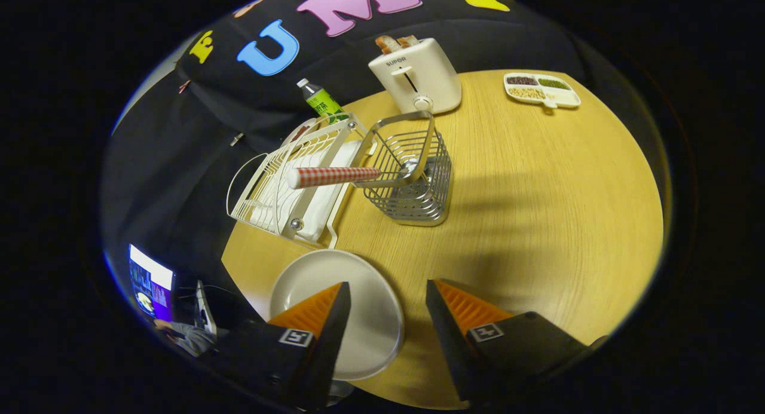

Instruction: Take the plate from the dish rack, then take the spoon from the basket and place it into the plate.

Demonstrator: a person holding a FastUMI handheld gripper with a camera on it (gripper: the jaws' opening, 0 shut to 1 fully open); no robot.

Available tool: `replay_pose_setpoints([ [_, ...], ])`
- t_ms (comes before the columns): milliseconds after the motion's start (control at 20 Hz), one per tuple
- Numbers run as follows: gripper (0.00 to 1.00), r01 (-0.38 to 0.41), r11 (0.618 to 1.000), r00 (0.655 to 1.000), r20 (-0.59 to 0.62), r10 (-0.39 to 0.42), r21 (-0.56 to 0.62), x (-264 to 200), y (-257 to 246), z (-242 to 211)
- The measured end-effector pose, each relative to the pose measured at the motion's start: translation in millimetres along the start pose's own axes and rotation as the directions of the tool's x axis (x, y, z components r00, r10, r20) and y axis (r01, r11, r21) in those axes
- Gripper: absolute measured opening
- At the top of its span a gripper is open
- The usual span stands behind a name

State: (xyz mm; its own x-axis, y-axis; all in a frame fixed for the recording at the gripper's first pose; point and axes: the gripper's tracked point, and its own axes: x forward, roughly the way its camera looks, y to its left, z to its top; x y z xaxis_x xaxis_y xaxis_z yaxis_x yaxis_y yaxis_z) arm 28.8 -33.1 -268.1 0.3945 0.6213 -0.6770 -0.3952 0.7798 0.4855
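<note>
Since the round white ceramic plate [349, 318] already lies flat on the pale wooden round table [538, 211], low and left of centre in the frame, I judge the first step done and the spoon step now in hand. Over at the far lower left a lit screen [150, 281] glows past the table's edge. Above the plate, left of centre, sits the white wire dish rack [281, 187], and I see no plate standing in it. My gripper [387, 294] hangs with its fingers spread wide and nothing between them; the left finger overlaps the plate's near side, though I cannot tell whether it touches. Behind the rack a green-labelled plastic bottle [320, 99] stands near the wall. At the frame's middle the spoon with the red-and-white checked handle [334, 176] leans out of the silver wire basket [415, 175], handle pointing left over the rack, bowl end down inside the basket. A white toaster with bread in its slots [416, 73] stands beyond the basket, and a white divided tray of beans [541, 89] lies at the upper right. Next I must carry the fingers forward, beyond the plate, bring them around the checked handle and close, then draw the spoon out clear of the basket's looped handle.
</note>
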Motion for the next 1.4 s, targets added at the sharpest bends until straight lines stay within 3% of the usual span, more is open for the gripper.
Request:
replay_pose_setpoints([
  [100, 0.98, 0.025, 0.994, 0.997, 0.075, -0.017, -0.109, -11.2, -1.7, 11.4],
  [400, 0.99, 0.070, 0.960, 0.962, 0.274, 0.007, -0.271, -23.9, 19.3, 62.6],
  [700, 0.99, 0.119, 0.938, 0.938, 0.345, 0.001, -0.325, 2.0, 21.4, 100.3],
  [1250, 0.95, 0.160, 0.911, 0.919, 0.393, 0.002, -0.380, 38.3, 24.8, 123.5],
  [1400, 0.79, 0.163, 0.907, 0.916, 0.401, 0.006, -0.387, 41.8, 26.8, 127.8],
])
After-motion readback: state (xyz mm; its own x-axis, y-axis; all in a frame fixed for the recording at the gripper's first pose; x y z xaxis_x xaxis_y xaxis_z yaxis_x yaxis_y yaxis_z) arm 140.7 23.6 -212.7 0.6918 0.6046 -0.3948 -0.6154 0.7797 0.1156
